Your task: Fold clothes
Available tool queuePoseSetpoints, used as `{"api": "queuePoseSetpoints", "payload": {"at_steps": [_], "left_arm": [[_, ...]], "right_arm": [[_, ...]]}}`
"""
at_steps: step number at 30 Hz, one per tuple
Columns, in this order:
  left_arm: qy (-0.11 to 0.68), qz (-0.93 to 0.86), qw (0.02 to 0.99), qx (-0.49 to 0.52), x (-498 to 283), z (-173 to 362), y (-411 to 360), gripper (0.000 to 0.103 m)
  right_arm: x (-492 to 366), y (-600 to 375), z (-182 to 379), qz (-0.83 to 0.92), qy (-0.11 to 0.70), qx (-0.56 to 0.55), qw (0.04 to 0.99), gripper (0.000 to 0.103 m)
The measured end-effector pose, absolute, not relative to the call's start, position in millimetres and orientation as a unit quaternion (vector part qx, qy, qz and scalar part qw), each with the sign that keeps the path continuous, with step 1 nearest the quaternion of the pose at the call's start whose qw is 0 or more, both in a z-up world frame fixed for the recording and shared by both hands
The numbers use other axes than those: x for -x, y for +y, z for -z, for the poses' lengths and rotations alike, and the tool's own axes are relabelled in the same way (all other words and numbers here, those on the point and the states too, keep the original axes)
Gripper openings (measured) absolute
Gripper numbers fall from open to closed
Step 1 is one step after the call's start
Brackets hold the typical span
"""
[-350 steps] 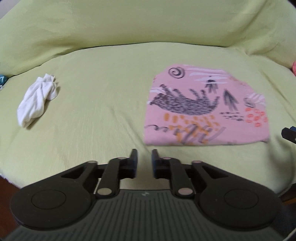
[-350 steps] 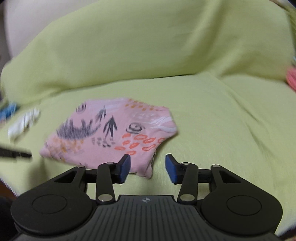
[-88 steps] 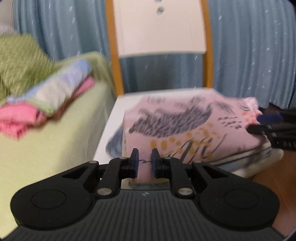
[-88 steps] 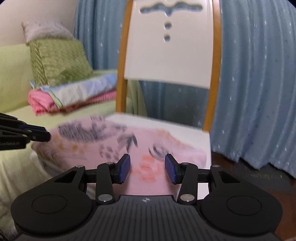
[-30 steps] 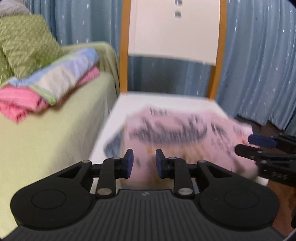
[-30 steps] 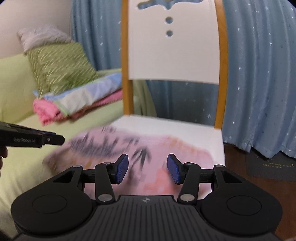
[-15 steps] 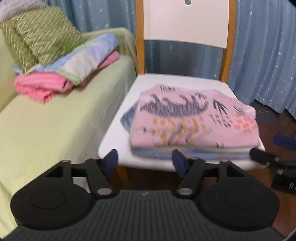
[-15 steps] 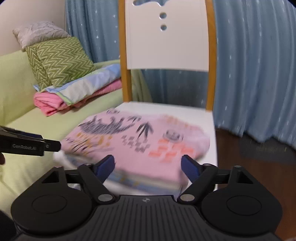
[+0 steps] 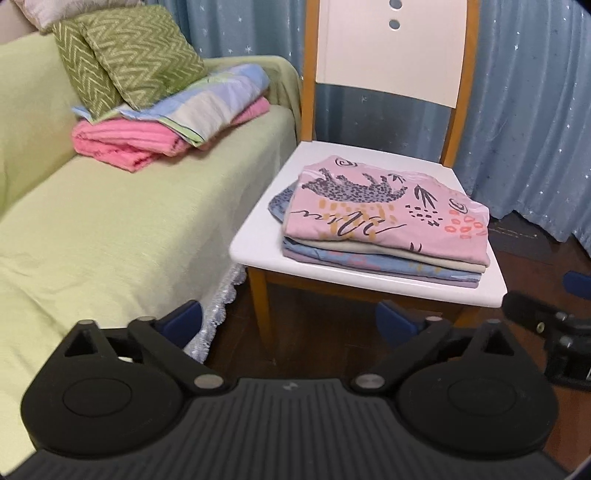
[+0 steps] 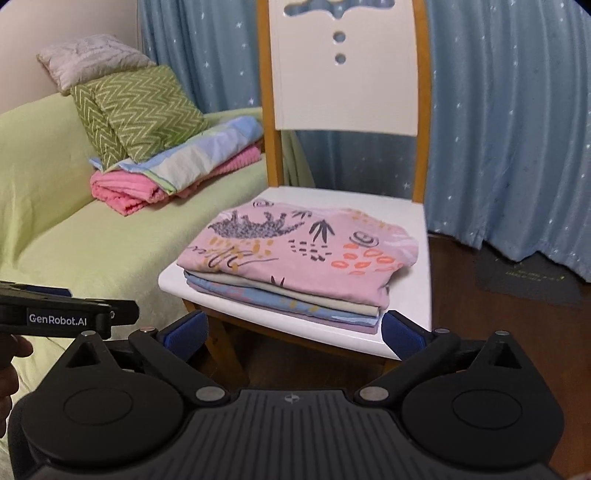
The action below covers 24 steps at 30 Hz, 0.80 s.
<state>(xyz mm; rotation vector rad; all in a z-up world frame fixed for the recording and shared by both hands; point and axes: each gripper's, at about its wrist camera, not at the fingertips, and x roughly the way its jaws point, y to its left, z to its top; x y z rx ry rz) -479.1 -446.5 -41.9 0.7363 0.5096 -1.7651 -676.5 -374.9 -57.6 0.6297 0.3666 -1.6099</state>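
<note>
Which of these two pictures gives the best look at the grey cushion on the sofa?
The right wrist view. There the grey cushion shows whole, resting on top of the green zigzag cushions. The left wrist view catches only its lower edge at the top of the picture; the rest is cut off.

Left gripper [image 9: 290,319] and right gripper [image 10: 293,328] have just opened wide, both empty.

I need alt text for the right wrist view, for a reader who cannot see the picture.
A folded pink patterned garment lies on top of a small stack of folded clothes on a white chair seat. In the foreground the right gripper is open and empty. A green sofa with cushions and folded blankets stands to the left.
</note>
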Motion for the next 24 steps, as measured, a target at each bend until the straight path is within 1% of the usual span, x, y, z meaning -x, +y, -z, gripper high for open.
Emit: {"api": "queuePoseSetpoints", "payload": {"at_steps": [6, 11, 17, 24], "left_arm": [[0.208, 0.746, 0.550, -0.312, 479, 33, -424, 0.102], [0.214, 0.745, 0.554, -0.305, 477, 31, -411, 0.102], [0.229, 0.744, 0.549, -0.305, 476, 31, -406, 0.102], [0.212, 0.749, 0.542, -0.318, 483, 33, -402, 0.102]], "right_arm": [[681, -354, 47, 0.731, 0.125, -0.281, 0.610, 0.103], [688, -340, 42, 0.715, 0.098, -0.302, 0.623, 0.103], [682, -335, 42, 0.708, 0.130, -0.308, 0.622, 0.103], [677, -335, 49, 0.721, 0.171, -0.281, 0.611, 0.103]]}}
